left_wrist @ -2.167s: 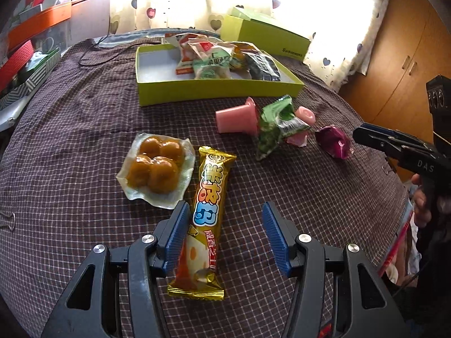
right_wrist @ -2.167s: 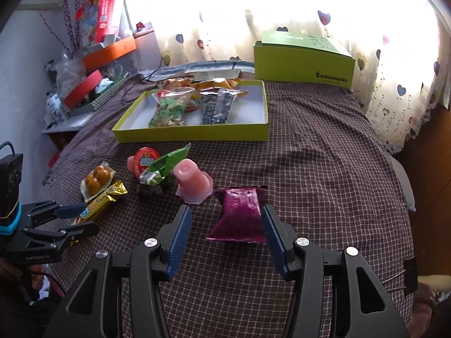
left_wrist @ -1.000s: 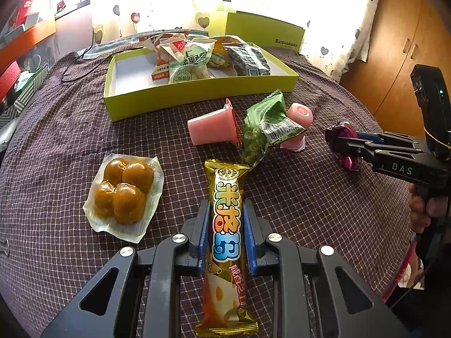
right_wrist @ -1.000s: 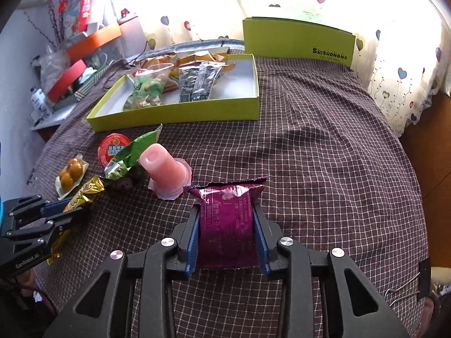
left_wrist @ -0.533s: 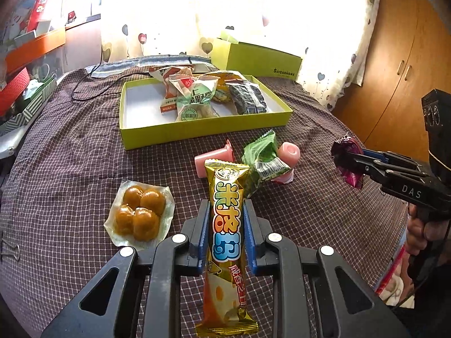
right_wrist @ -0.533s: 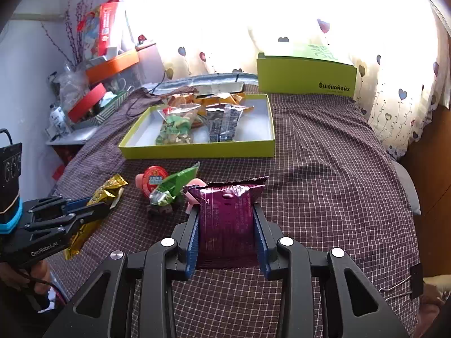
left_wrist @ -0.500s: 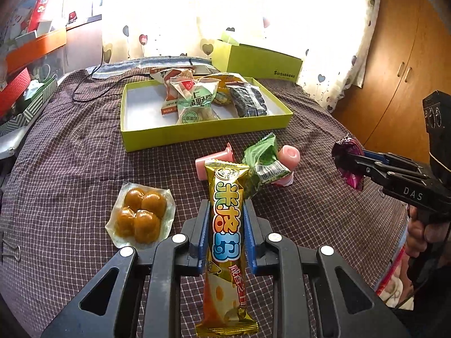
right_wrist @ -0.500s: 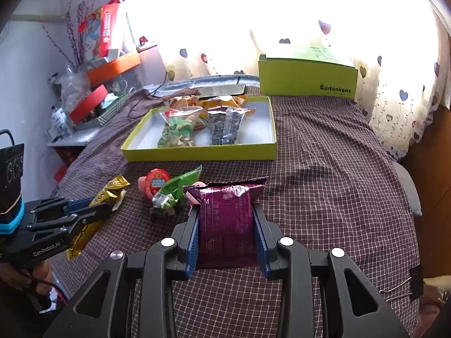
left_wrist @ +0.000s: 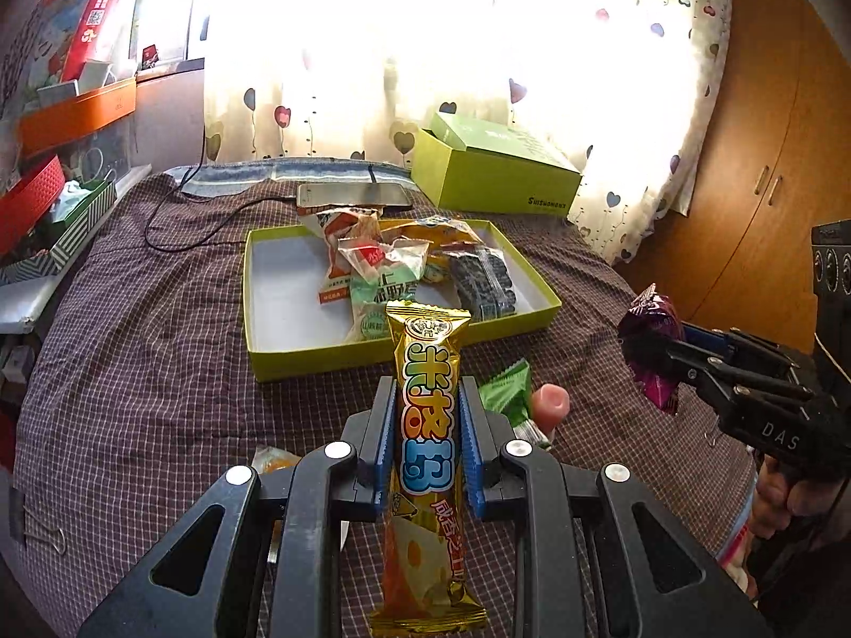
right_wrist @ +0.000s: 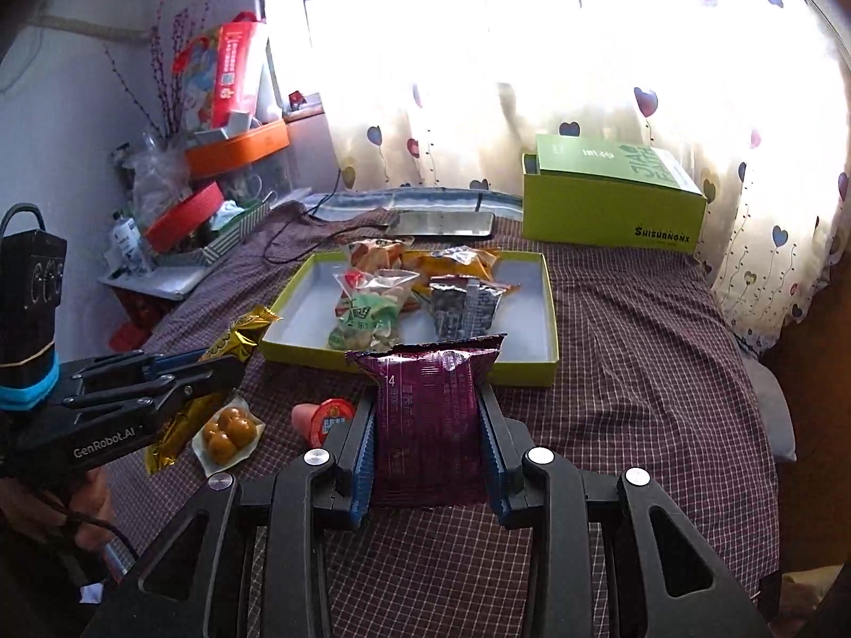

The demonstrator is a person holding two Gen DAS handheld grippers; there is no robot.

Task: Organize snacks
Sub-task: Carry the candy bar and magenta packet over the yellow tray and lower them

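My left gripper (left_wrist: 428, 420) is shut on a long gold snack bar (left_wrist: 428, 414), held up off the table. My right gripper (right_wrist: 425, 425) is shut on a purple snack packet (right_wrist: 428, 414), also lifted. Each gripper shows in the other's view: the right one with the purple packet (left_wrist: 651, 356) at the right, the left one with the gold bar (right_wrist: 234, 345) at the left. Ahead lies the open lime-green box (left_wrist: 276, 319) (right_wrist: 548, 319) holding several wrapped snacks. On the checked cloth remain a green packet (left_wrist: 505, 388), a pink jelly cup (left_wrist: 550, 404) (right_wrist: 324, 417) and a pack of round yellow cakes (right_wrist: 228, 430).
A closed green box (right_wrist: 611, 202) stands at the back by the heart-print curtain. A phone (left_wrist: 353, 195) with a black cable lies behind the open box. Shelves with red and orange boxes (right_wrist: 234, 151) crowd the left. A wooden cabinet (left_wrist: 766, 159) is at the right.
Both grippers have risen off the table with their snacks still clamped. The table snacks and open box now sit lower and farther away in both views.
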